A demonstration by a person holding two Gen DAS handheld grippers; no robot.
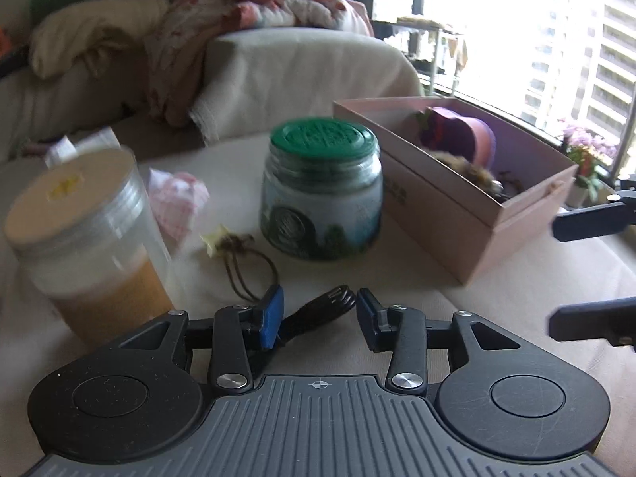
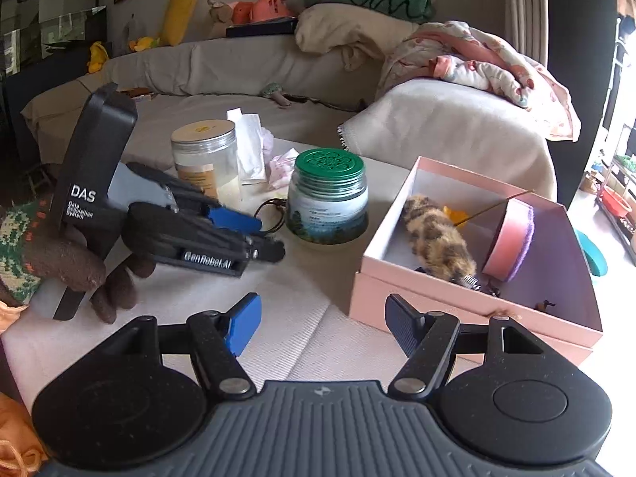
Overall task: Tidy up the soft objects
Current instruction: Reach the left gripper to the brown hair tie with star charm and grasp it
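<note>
Sofa-side tabletop (image 2: 302, 318), cloth-covered. Left gripper (image 1: 320, 310) jaws apart, straddling a black spiral hair tie (image 1: 326, 306) in front of the green-lid jar (image 1: 322, 190), probably lining up a pick. Right gripper (image 2: 324, 324) spread, empty, beside the pink box (image 2: 477, 310) collecting soft items.

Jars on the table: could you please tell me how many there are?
2. The green-lidded jar stands mid-table beside the pink box; the clear plastic jar stands further left. Others may be hidden.

Two jars (image 2: 328, 194) (image 2: 204, 155), one pink box (image 2: 469, 310), perhaps two hair ties (image 1: 242, 254) (image 1: 322, 310).
</note>
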